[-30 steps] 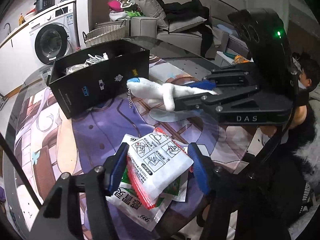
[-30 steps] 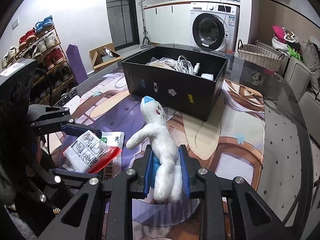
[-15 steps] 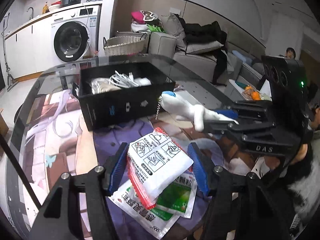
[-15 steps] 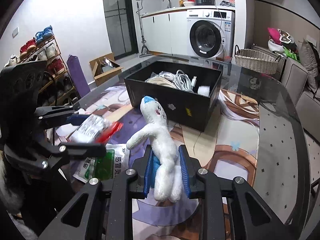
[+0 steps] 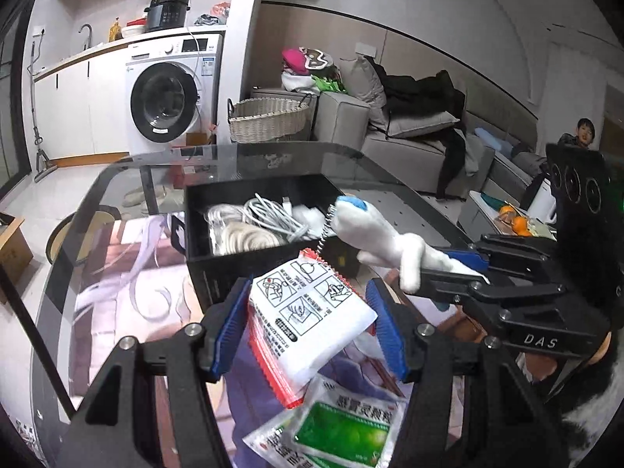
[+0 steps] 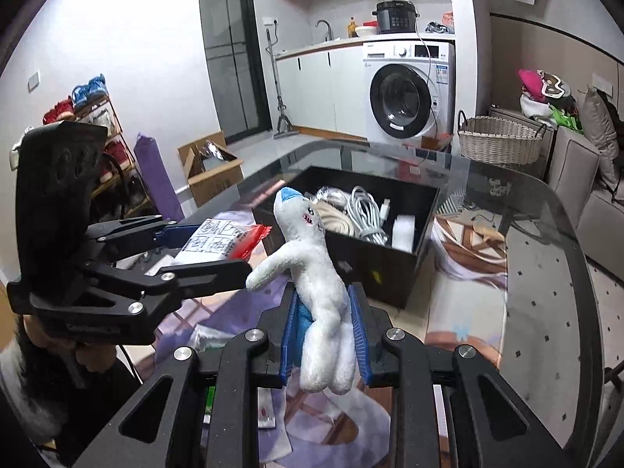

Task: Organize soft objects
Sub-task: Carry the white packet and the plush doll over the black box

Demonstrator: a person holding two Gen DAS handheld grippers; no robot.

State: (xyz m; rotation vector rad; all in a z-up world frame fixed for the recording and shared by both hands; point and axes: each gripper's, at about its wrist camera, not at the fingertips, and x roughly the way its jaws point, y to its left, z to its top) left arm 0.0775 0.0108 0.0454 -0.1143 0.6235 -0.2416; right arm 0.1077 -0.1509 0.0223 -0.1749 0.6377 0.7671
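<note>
Over the glass desk [image 6: 546, 273], just in front of the black box [image 5: 249, 265], both grippers hold something up in the air. The right gripper [image 6: 323, 335] has its blue fingers [image 6: 357, 327] closed tight on the legs of a small white plush toy [image 6: 312, 273]. The toy is fuzzy and long-bodied, with a blue patch on top of its head, a little red-stitched mouth and a stubby arm sticking out to one side; a short bead chain [image 5: 325, 230] dangles from its head. Its head reaches up in front of the box's near wall.

The left gripper [image 5: 308, 323] has its fingers [image 5: 230, 323] about half spread, pressed on the two edges of a white sachet [image 5: 308, 312]. The sachet is flat and crinkly, printed with four black line drawings and a dark label, and edged in red with a saw-tooth seal. It hangs right before the box's near wall, beside the toy.

Below it, nearer than the box, packets with green labels [image 5: 343, 429] lie on the desk. Inside the box are coiled white cables [image 6: 362, 214].
</note>
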